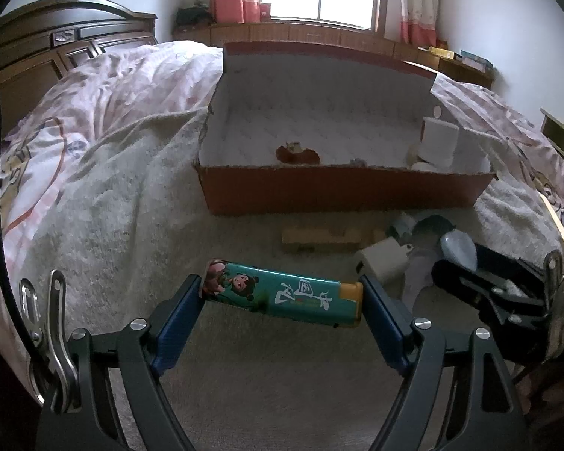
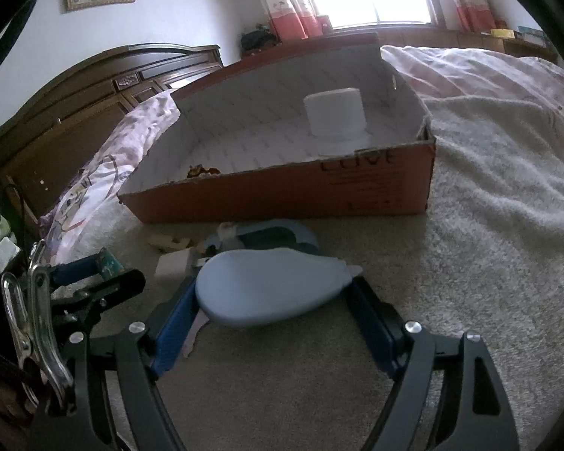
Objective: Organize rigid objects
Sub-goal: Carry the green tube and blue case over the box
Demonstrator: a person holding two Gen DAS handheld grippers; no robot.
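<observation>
The left gripper (image 1: 282, 297) is clamping a teal lighter (image 1: 282, 293) end to end between its blue pads, holding it crosswise above the pale blanket (image 1: 131, 206) that is covering the bed. The right gripper (image 2: 274, 293) is standing fairly wide, gripping a pale blue teardrop-shaped case (image 2: 267, 289) by its two ends, the pads pressing on it.

Beyond both, an open orange cardboard box (image 1: 342, 191) is sitting on the blanket, its near wall facing the grippers. Inside it a white cylinder (image 2: 334, 116) is standing upright toward the right end, and a small brown object (image 1: 297, 154) is lying near the front wall.

Between the grippers and the box a cluster of loose things is lying in the way: a wooden block (image 1: 319, 236), a white cube-shaped plug (image 1: 379, 263) and another blue-and-dark case (image 2: 270, 236) just in front of the box wall. A dark wooden headboard (image 1: 56, 45) is standing off to the left.
</observation>
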